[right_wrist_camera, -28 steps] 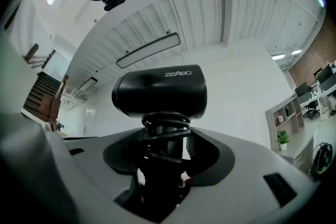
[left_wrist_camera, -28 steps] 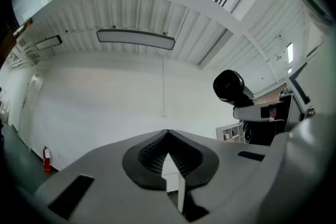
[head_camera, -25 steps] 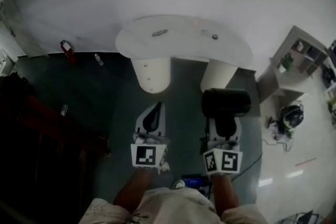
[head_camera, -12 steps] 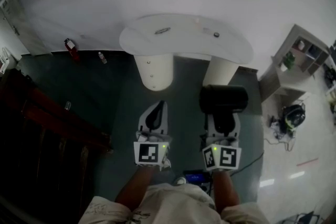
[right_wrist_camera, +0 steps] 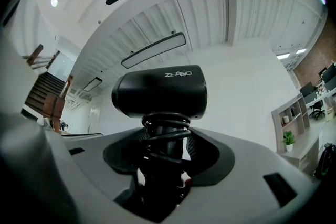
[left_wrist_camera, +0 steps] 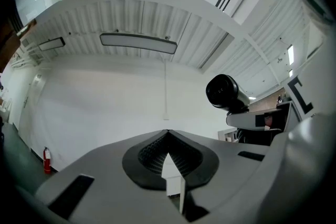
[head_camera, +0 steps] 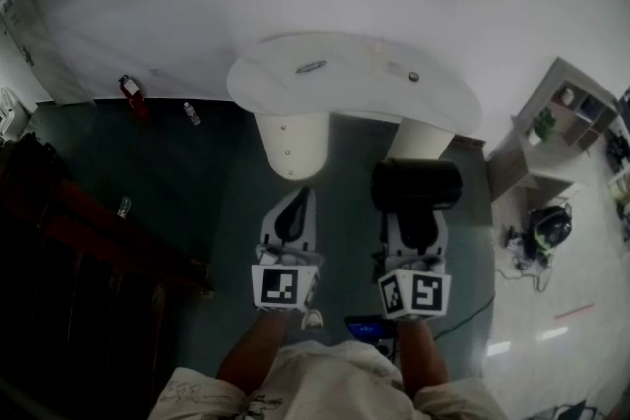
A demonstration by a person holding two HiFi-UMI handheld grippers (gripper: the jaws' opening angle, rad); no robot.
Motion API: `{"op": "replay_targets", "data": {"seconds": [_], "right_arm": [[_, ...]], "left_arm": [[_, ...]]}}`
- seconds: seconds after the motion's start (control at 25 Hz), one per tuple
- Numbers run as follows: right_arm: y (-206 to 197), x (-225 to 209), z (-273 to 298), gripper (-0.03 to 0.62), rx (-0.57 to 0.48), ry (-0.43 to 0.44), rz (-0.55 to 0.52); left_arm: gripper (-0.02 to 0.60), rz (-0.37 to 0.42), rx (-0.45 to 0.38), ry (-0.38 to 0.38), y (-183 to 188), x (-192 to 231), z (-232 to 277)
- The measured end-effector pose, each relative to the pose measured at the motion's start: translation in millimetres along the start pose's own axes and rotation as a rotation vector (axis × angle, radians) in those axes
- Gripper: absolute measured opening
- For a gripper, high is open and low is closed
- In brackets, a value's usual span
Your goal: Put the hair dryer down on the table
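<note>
The right gripper (head_camera: 414,231) has its fingers clamped on the handle of the black hair dryer (head_camera: 416,187), which has its cord wound round the handle. The dryer is up in the air over the floor, near the white worktop (head_camera: 345,93) but not on it. The left gripper (head_camera: 288,216) has its fingers together and holds nothing. Two small things (head_camera: 311,67) lie on the worktop. A shelf (head_camera: 561,113) stands to the right

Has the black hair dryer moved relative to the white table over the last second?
Yes, slightly: the black hair dryer, held in the right gripper, has edged toward the white oval table.
</note>
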State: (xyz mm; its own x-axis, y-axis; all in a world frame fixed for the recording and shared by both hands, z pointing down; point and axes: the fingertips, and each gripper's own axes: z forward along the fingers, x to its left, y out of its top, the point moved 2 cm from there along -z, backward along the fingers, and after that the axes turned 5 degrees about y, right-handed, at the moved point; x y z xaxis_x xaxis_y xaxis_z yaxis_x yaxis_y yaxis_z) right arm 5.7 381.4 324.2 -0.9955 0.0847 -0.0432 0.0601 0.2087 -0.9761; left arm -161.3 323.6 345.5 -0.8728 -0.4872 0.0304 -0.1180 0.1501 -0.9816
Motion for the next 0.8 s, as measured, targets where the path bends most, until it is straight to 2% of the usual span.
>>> {"op": "replay_targets", "data": {"seconds": [0.48, 0.8], "right_arm": [[-14, 7, 60, 0.236, 0.0, -0.009, 0.002], [-20, -24, 101, 0.236, -0.01, 0.008, 0.006]], "left_arm": [[-0.003, 0.008, -0.002, 0.0, -9, 46, 45], [-0.003, 0.01, -0.001, -0.002, -17, 38, 95]]}}
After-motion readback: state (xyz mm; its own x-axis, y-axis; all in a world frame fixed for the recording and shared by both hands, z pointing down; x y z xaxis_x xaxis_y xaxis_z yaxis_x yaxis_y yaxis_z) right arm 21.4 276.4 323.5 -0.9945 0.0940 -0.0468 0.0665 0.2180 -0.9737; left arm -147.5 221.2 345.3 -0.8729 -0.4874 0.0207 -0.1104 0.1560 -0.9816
